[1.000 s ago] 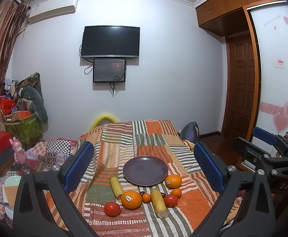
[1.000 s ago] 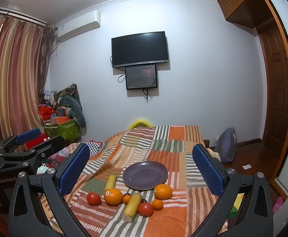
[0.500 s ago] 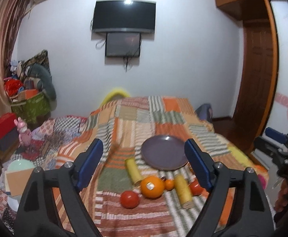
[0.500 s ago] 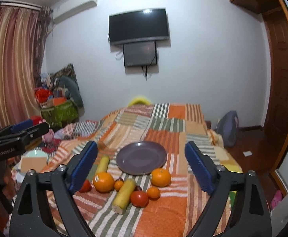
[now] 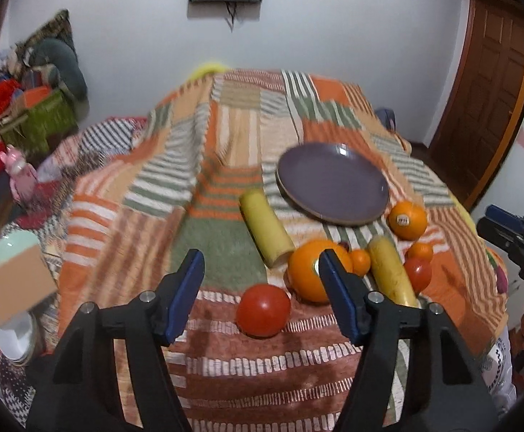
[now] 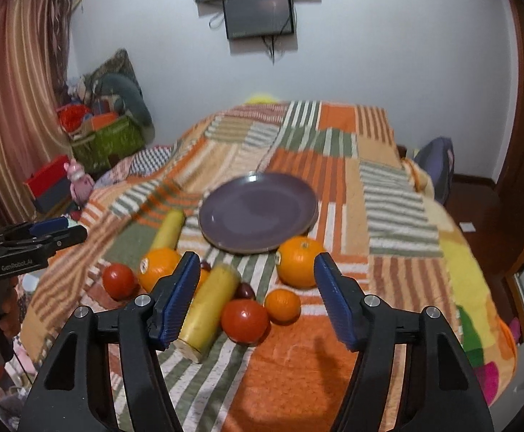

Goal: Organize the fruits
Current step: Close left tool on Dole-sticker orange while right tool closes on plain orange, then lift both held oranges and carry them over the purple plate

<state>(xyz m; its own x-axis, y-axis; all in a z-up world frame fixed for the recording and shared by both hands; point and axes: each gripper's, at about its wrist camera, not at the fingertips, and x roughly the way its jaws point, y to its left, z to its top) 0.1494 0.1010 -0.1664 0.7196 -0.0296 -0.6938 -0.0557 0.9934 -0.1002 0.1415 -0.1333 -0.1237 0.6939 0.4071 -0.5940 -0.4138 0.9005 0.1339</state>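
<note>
On the bed (image 5: 226, 151), under a patchwork striped blanket, a purple plate (image 5: 334, 183) is taken as the landmark, and it carries nothing. Farthest left of the plate, at the near edge of the cluster, a red tomato (image 5: 263, 310) is seen between the wide-spread fingers of the left hand-held gripper (image 5: 262, 293), which holds nothing and hangs above it. Just left of the plate's near rim a yellow cylinder (image 5: 266, 232), perhaps a peeled cut fruit, is laid with its long axis running from the plate's left rim toward the camera and rightward, its cut end nearest. Below the plate a large orange (image 5: 308, 270) is found, touching a small mandarin (image 5: 360, 261). A second yellow cylinder (image 6: 209, 306) is laid with its long axis pointing from the plate's near rim down toward the viewer, cut end nearest. Against it a second tomato (image 6: 244, 321) is pressed, with another mandarin (image 6: 282, 304) beside that and a stickered orange (image 6: 298, 261) just off the plate's near right rim. The right hand-held gripper (image 6: 253, 300) is also held wide and empty over this group.

Risk is judged to lie in the soft, uneven blanket: round fruit could be nudged and rolled off the bed by a closing finger, and the tightly packed pieces could be knocked together. A tomato could be bruised by too firm a squeeze.
</note>
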